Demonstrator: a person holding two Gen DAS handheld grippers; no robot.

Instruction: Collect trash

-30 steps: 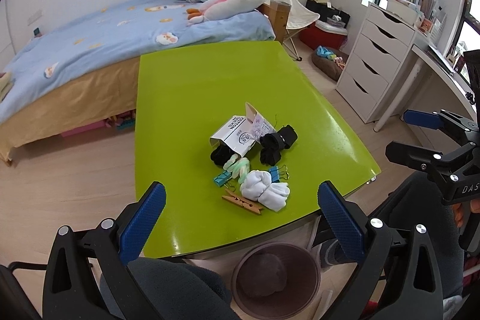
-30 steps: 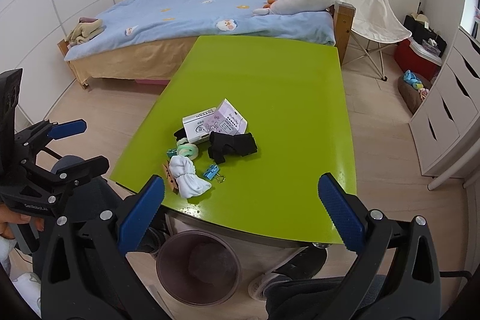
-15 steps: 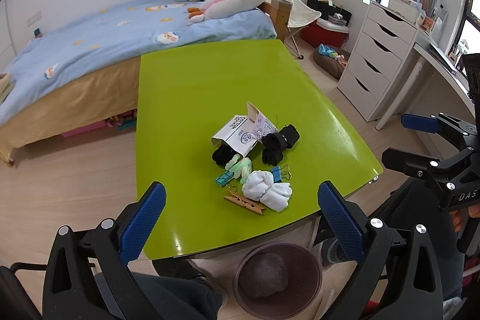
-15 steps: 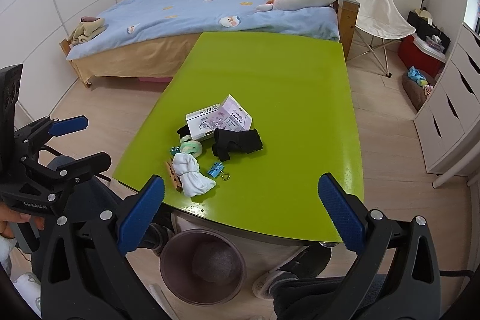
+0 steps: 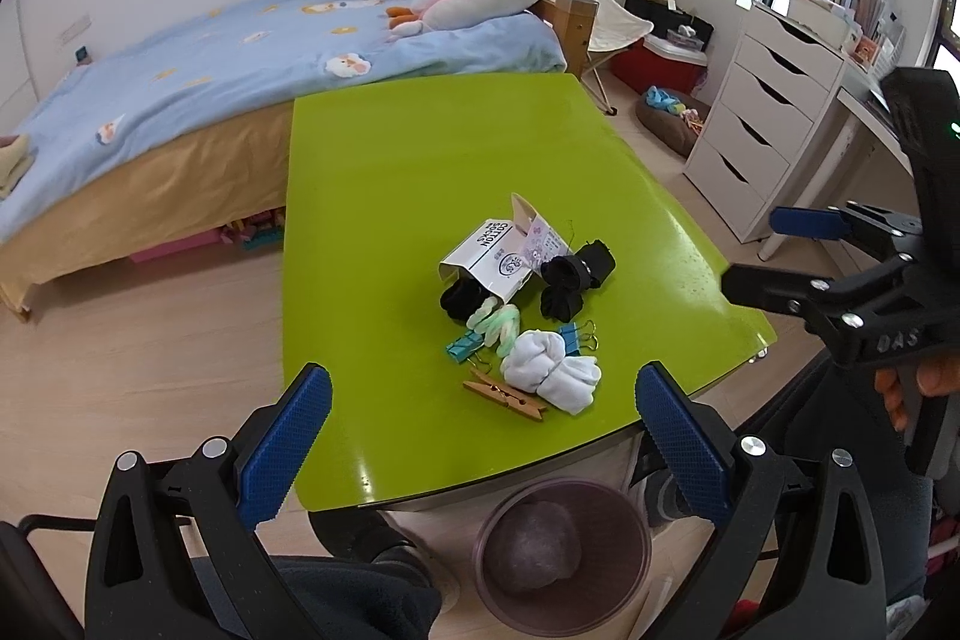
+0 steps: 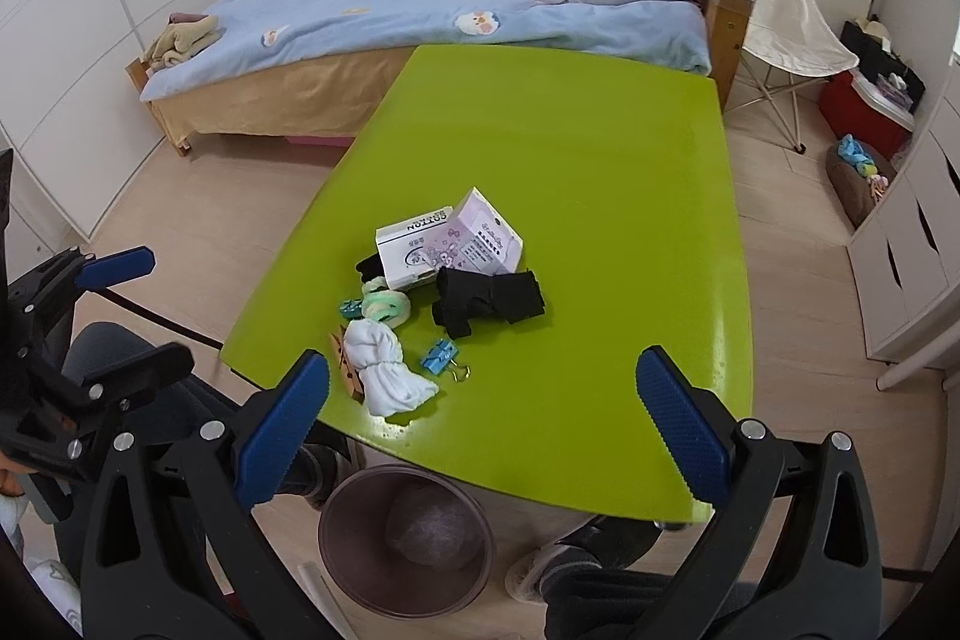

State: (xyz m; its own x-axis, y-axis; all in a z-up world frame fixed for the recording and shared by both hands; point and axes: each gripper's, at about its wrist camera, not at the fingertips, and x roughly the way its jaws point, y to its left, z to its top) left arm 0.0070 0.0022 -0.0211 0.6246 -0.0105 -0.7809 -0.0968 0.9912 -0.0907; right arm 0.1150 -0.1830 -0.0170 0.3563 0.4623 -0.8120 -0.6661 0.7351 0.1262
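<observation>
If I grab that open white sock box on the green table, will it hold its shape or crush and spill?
The sock box looks like thin card with its flap open, so it will probably crush under a firm squeeze. A black sock pokes from its open end and may drop out if lifted. It lies flat, so tipping seems unlikely; it is probably light.

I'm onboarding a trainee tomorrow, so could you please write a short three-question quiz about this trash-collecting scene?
1. True or false: the left gripper is shut on the white sock.
2. Multiple choice: where is the bin? A) on the green table; B) on the floor by the table's near edge; C) on the bed.
3. Fill in: the wooden clothespin lies right beside the white ____.

Key
1. False: both it and the right gripper are open and hold nothing.
2. B.
3. Sock.
</observation>
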